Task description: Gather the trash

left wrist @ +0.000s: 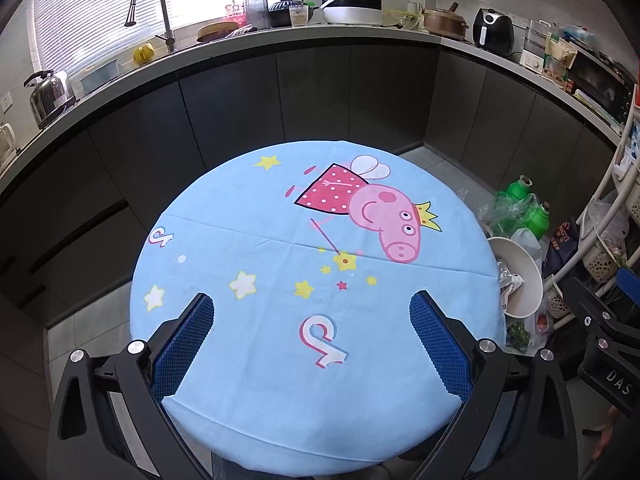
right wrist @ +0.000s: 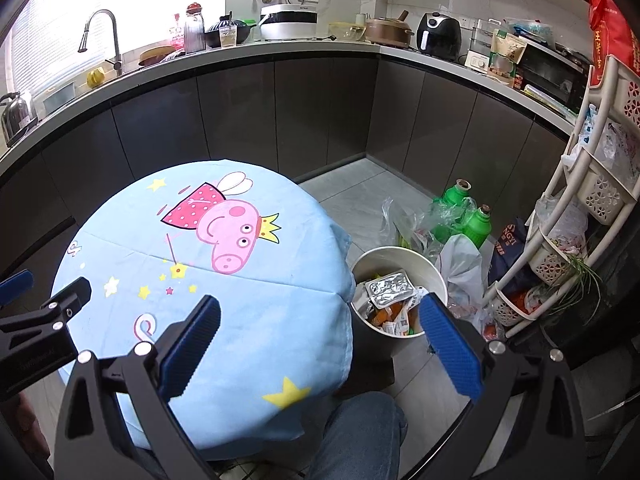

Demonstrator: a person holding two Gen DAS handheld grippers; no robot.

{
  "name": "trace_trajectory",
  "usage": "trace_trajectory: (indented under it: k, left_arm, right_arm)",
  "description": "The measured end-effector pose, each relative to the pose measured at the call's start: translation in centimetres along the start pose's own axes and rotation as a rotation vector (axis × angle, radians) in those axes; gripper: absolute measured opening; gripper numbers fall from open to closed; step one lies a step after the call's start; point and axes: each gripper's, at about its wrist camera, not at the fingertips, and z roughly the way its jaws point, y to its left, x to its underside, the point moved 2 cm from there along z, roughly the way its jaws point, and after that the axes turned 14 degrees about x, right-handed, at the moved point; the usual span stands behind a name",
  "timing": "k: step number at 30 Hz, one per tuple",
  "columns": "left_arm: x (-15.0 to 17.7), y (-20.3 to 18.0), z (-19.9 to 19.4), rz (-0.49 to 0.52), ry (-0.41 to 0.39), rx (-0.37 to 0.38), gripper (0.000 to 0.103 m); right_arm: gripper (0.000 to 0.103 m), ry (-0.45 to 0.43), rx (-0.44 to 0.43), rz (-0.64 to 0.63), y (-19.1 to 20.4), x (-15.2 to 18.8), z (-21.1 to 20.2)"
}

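Note:
A round table under a light blue cartoon-pig cloth [left wrist: 280, 240] [right wrist: 256, 340] fills the middle of both views, and nothing lies on the cloth. A white round bin [right wrist: 434, 276] [left wrist: 528, 280] stands on the floor right of the table, holding a silver foil packet [right wrist: 390, 288] and orange wrappers [right wrist: 390, 314]. My left gripper [left wrist: 312, 316] hovers open over the near part of the cloth with nothing between its blue pads. My right gripper [right wrist: 320, 320] is open over the table's right edge, its right finger [right wrist: 448, 348] in front of the bin.
Two green bottles [right wrist: 466, 208] and plastic bags [right wrist: 460, 264] sit on the floor behind the bin. A white basket rack [right wrist: 576, 208] stands at the right. Dark cabinets and a cluttered L-shaped counter [left wrist: 280, 36] wrap the back. A knee in jeans [right wrist: 360, 436] is below the table.

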Motion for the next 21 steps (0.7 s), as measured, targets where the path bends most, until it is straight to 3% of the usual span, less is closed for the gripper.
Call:
trace_trajectory:
  k: [21]
  left_arm:
    - [0.09,-0.16,0.18,0.002,0.007,0.001,0.094]
  right_arm:
    - [0.099,0.004,-0.004,0.001,0.06,-0.08,0.5]
